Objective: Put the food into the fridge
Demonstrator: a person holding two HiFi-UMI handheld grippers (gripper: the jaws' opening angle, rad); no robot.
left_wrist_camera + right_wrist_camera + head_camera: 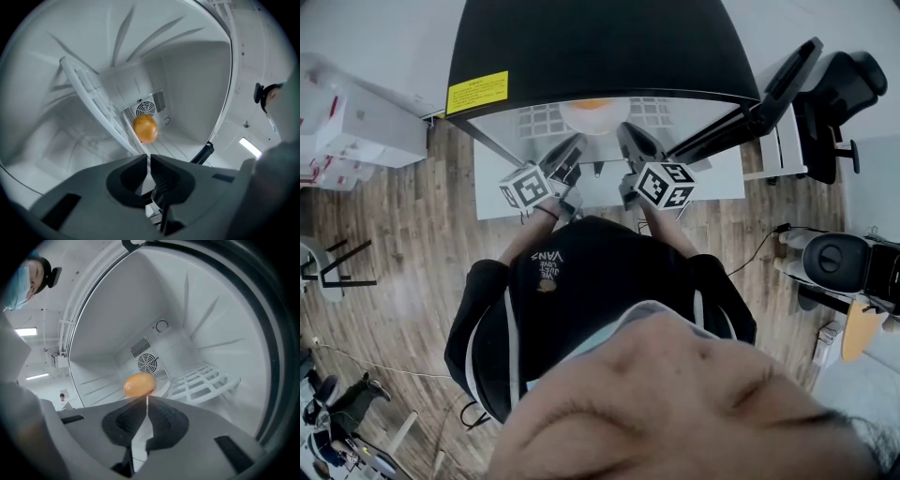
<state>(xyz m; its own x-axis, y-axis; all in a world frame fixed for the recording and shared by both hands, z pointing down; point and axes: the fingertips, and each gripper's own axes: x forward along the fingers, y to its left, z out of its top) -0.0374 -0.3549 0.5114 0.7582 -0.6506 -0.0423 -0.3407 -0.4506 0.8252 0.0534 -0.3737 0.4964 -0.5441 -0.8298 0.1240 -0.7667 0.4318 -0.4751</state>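
An orange round food item (pixel 592 105) lies on a white plate (pixel 598 122) inside the open fridge (pixel 600 47). It shows as an orange ball (pixel 145 129) in front of the back-wall fan in the left gripper view. In the right gripper view the orange item (pixel 138 384) sits just beyond my jaws on the plate (pixel 163 389). My left gripper (pixel 577 142) (pixel 148 157) is shut with nothing in it and points into the fridge. Beside it, my right gripper (pixel 627 133) (pixel 147 400) is also shut and holds nothing.
A white wire shelf (pixel 96 101) (pixel 204 380) runs along the fridge's inside. The black fridge door (pixel 773 94) stands open at the right. A black office chair (pixel 834 103) is further right, and white boxes (pixel 356 122) lie on the wooden floor at the left.
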